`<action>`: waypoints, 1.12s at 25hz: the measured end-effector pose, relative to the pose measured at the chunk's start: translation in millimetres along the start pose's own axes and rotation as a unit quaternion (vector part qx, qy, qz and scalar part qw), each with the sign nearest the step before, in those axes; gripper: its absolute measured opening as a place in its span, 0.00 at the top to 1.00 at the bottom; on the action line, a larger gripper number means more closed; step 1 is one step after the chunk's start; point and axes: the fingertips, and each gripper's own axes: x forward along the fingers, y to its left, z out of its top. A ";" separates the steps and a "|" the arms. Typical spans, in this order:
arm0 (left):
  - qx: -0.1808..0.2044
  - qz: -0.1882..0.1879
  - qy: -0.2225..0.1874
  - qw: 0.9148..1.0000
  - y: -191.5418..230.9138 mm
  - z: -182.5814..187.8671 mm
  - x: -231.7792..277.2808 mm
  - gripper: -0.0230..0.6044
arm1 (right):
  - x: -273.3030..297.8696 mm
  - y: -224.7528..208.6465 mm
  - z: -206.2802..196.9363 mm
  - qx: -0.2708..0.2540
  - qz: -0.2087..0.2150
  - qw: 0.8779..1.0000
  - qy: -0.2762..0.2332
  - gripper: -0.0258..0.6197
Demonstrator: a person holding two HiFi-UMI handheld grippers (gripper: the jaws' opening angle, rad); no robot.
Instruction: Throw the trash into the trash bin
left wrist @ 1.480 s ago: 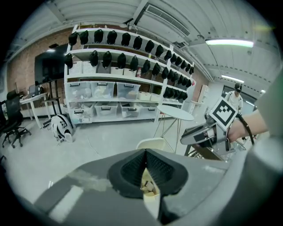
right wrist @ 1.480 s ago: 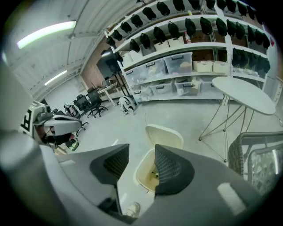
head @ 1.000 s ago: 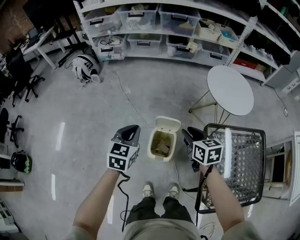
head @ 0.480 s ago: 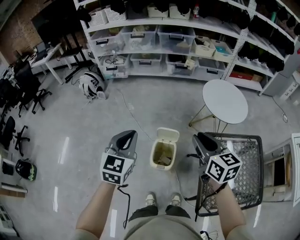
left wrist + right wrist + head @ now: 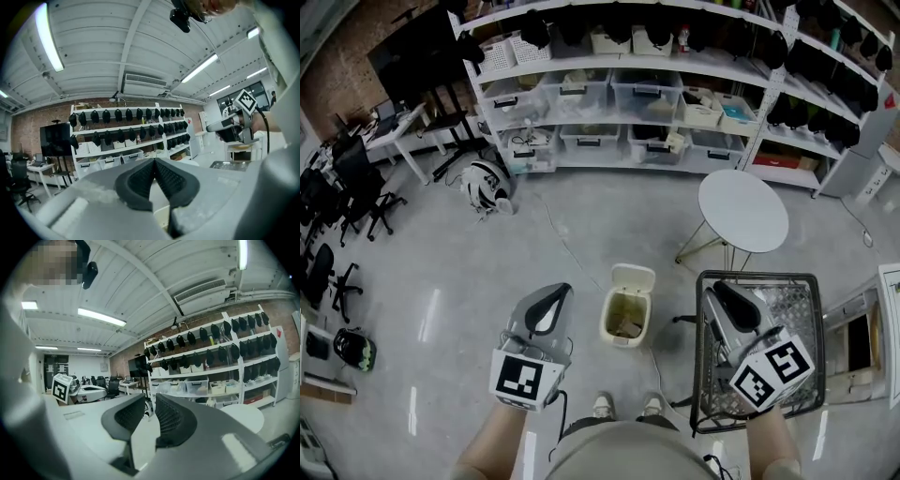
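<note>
**Head view with both gripper views: late stage of the disposal task.** The trash bin stood on the concrete floor just ahead of the person's shoes, with its lid swung open. Brownish trash lay inside, below the rim. No loose trash could be made out on the floor around the bin, so the throw itself was judged complete. What remained, if anything, was closing the lid or fetching further items, and these views did not settle which.

The left hand-held gripper appeared at the bin's left. Its own view showed the ribbed pads pressed together at the tip, with nothing between them. The right hand-held gripper appeared at the bin's right, in front of a wire mesh basket. Its jaws had just been closing, yet a narrow gap still separated the pads, and the gap held nothing.

Both gripper views looked out at the shelving and the ceiling, not at the bin. The trash thus lay between the two tools in the head view, apart from both and touched by neither.
</note>
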 end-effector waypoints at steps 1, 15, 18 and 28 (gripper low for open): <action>-0.013 0.005 -0.003 1.000 -2.5 3.3 -5.5 0.96 | -5.4 3.1 4.5 -0.007 -0.001 1.000 -0.005 0.85; 0.005 0.002 -0.024 1.000 -30.5 30.7 -29.2 0.96 | -29.4 34.6 6.4 -0.033 0.017 0.999 -0.004 0.95; 0.001 -0.002 -0.022 1.000 -34.7 33.3 -29.4 0.96 | -30.1 35.3 10.0 -0.038 0.023 0.999 -0.004 0.95; 0.001 -0.004 -0.023 1.000 -39.5 36.6 -28.4 0.96 | -32.1 30.8 14.3 -0.050 0.022 0.998 -0.005 0.95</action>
